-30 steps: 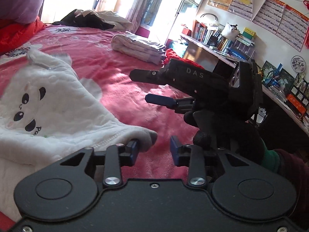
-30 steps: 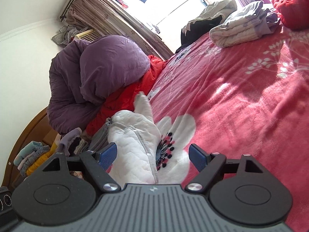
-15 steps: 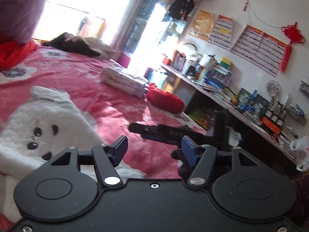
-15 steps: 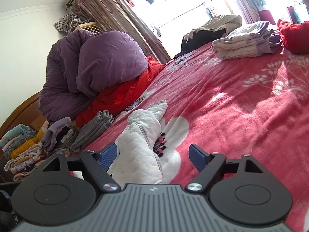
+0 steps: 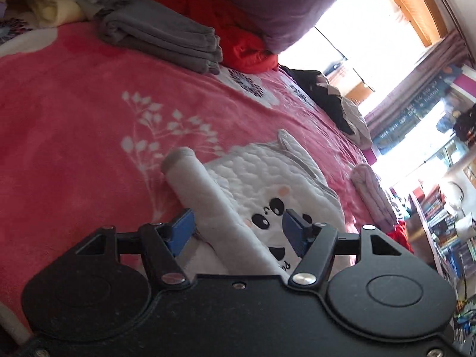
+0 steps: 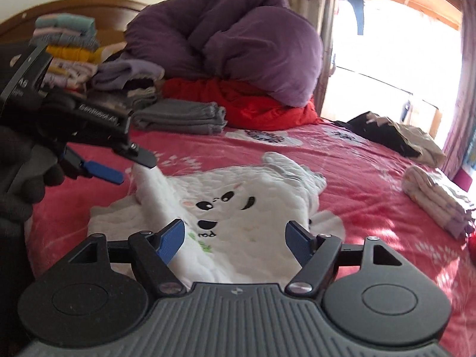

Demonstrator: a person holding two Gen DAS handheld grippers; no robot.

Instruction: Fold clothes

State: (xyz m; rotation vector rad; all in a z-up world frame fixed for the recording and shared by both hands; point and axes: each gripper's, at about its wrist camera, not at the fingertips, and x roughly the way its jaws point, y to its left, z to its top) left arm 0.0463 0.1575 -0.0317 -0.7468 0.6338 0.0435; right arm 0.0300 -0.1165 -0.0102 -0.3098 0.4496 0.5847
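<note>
A white quilted top (image 5: 267, 178) with a panda face lies flat on the red bedspread (image 5: 74, 119). One sleeve (image 5: 202, 187) is folded up along its left side. My left gripper (image 5: 238, 230) is open, and that sleeve runs between its blue pads without touching them. In the right wrist view the same top (image 6: 253, 196) fills the middle. The left gripper (image 6: 128, 166) hovers over the sleeve (image 6: 154, 196) near its cuff, held by a gloved hand (image 6: 26, 178). My right gripper (image 6: 235, 241) stands over the top's hem. Its jaws are closing, with the pads off the cloth.
A folded grey pile (image 6: 181, 116), a red garment (image 6: 253, 107) and a purple duvet (image 6: 238, 38) lie towards the headboard, with stacked folded clothes (image 6: 68, 47) at the left. A folded pale pile (image 6: 437, 202) and a dark heap (image 6: 395, 136) sit at the right.
My left gripper let go of the sleeve cuff and opened, then rolled and swung over the laid sleeve. The right gripper swung from the far sleeve to the top's front, its jaws slightly narrower.
</note>
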